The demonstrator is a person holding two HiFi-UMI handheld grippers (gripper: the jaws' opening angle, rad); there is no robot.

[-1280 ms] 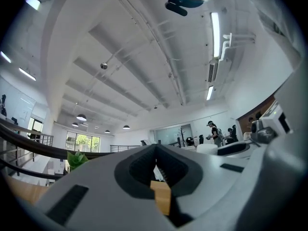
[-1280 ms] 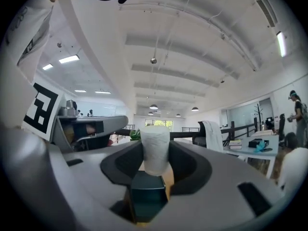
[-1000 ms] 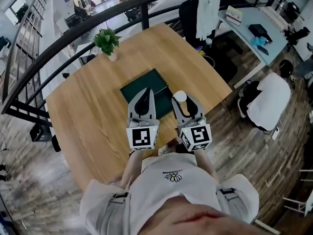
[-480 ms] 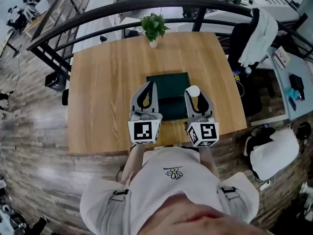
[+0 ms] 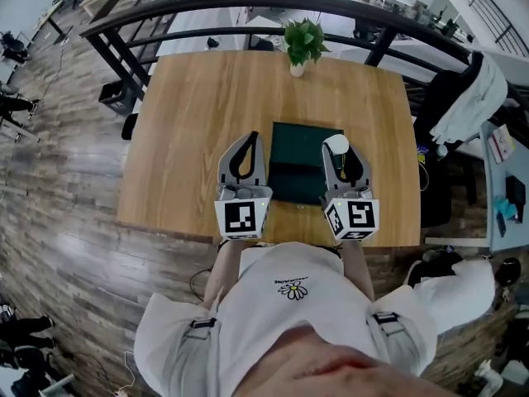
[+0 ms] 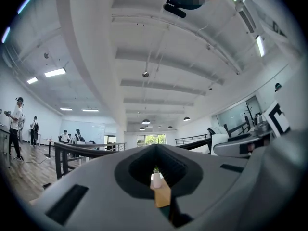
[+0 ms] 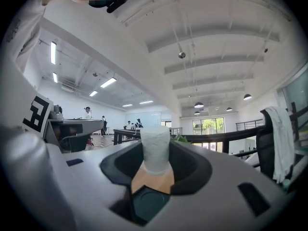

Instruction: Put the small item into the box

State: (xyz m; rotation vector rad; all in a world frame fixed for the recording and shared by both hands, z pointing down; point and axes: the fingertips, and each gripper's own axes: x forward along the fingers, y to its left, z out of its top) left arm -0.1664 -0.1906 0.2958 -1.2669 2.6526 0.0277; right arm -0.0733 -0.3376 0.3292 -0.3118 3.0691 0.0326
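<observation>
We're looking down on the wooden bench point(image 5: 190, 98), and the dark green box point(image 5: 304, 137) lies flat near its middle, close to our edge. A potted plant point(image 5: 303, 40) stands at the far edge, right by the black railing point(image 5: 248, 2).

Now the right gripper point(image 5: 339, 149): it's pinching the small item point(image 5: 335, 143), a white, roll-shaped piece, between its two jaws. From above, the small item shows right at the box's right-hand edge. In the right gripper view the piece stands upright between the jaws, with pale wood and a dark green patch showing below it.

Over to the left gripper point(image 5: 252, 137): its jaws are pressed together at the tips, with nothing between them. It sits over bare wood just beside the box's left edge. Through the gap behind its tips, the left gripper view shows only the distant plant pot and a strip of bench.

Both grippers point away from us, side by side, with the box between them. A chair draped in white cloth point(image 5: 471, 98) stands off the bench's right side.
</observation>
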